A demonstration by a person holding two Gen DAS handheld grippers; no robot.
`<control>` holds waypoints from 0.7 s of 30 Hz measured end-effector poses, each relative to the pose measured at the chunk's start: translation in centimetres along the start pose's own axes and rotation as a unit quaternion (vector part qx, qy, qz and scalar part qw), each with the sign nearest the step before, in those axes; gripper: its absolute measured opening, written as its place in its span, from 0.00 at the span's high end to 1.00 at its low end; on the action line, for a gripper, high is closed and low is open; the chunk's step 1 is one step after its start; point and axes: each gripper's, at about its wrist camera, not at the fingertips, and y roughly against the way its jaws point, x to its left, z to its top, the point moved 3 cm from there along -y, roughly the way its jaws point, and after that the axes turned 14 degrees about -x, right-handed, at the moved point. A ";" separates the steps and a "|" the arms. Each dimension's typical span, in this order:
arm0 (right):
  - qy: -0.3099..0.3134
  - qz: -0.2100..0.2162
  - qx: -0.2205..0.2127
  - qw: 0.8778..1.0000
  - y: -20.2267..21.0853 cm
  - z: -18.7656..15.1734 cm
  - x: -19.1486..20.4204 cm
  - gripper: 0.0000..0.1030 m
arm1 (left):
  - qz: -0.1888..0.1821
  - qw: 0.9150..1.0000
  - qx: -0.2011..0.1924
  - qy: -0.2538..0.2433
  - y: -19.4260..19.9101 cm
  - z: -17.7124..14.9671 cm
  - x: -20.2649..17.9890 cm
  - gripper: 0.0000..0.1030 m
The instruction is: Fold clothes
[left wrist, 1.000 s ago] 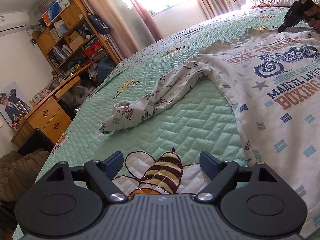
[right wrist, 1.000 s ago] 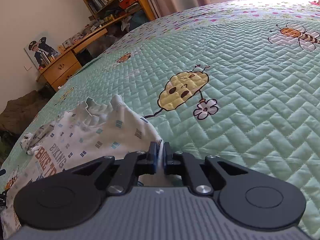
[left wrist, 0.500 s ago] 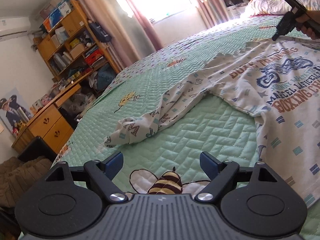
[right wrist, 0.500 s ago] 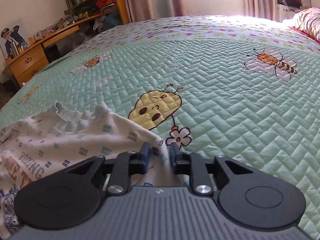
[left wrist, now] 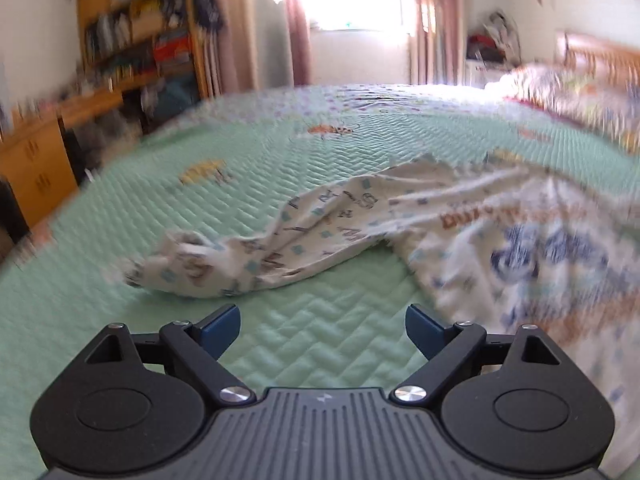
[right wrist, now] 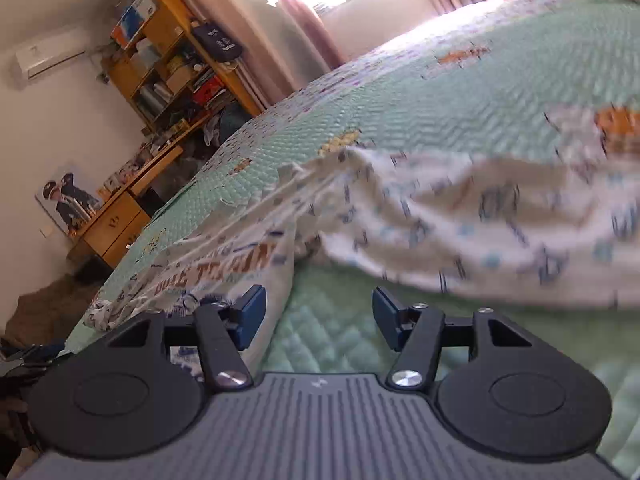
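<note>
Now, step: I'm between grabs, lining up the next fold.
Shirt [left wrist: 500, 240]: flat on bed [left wrist: 280, 184], sleeve [left wrist: 256, 248] out sideways so it's easy to grab.
L tool [left wrist: 323, 325]: wide apart, empty, aimed at sleeve.
R tool [right wrist: 319, 317]: just been opening, nothing in it, shirt edge beside it.

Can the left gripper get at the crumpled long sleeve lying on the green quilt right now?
Probably yes. The left gripper is open and empty, and only bare green quilted bedspread lies between it and the crumpled white printed sleeve just ahead.

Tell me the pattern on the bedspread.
Mint-green zigzag quilting on the bedspread with embroidered bees; clearest in the left wrist view.
</note>
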 end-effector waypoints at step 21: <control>-0.085 0.028 -0.057 0.994 0.1 0.0 -2.2 0.42 | -0.080 0.986 0.135 0.058 -25.0 9.3 1.3 0.19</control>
